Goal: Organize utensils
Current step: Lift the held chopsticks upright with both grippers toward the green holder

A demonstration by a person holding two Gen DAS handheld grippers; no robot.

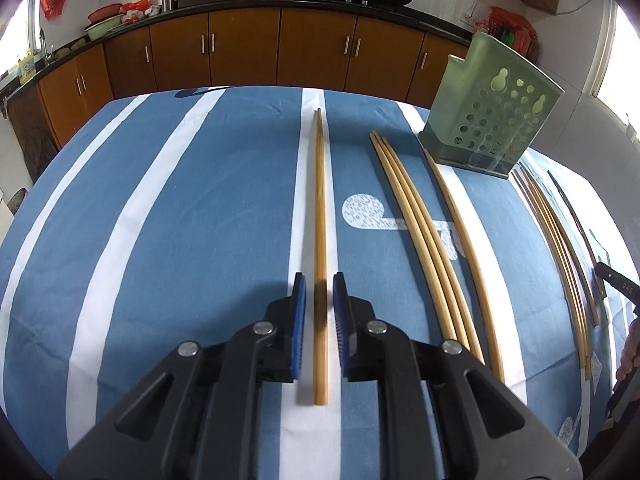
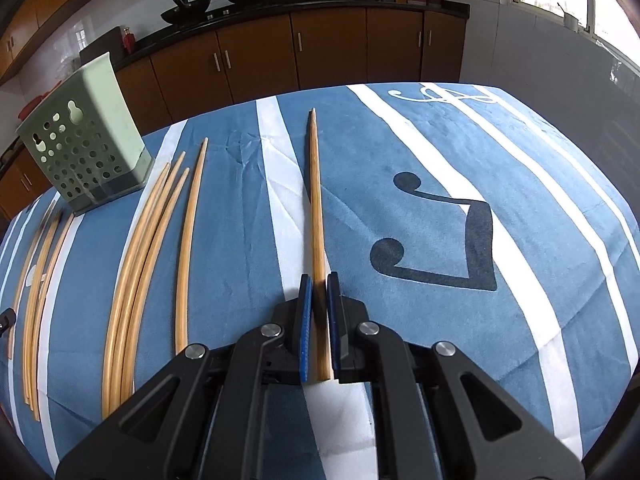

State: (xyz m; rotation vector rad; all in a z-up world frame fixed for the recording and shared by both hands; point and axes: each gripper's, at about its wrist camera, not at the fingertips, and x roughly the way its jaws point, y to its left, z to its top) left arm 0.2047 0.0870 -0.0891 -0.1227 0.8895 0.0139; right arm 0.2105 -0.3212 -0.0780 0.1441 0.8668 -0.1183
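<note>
In the left wrist view a pair of brown chopsticks [image 1: 319, 200] lies on the blue-and-white striped cloth [image 1: 180, 220]. My left gripper [image 1: 320, 280] straddles its near part, open, with a gap on each side of the sticks. In the right wrist view my right gripper [image 2: 319, 280] is shut on another brown chopstick pair [image 2: 318, 200], which points away from me. The green perforated utensil holder [image 1: 492, 120] [image 2: 86, 140] stands at the back of the table. Three pale chopsticks [image 1: 416, 232] [image 2: 140, 264] and a single one [image 1: 464, 240] [image 2: 190, 240] lie loose on the cloth.
Several more chopsticks [image 1: 560, 248] lie right of the holder in the left wrist view, and several [image 2: 40, 280] at the far left of the right wrist view. A hand [image 1: 630, 352] shows at the right edge. Brown kitchen cabinets [image 1: 240, 52] with woks stand behind the table.
</note>
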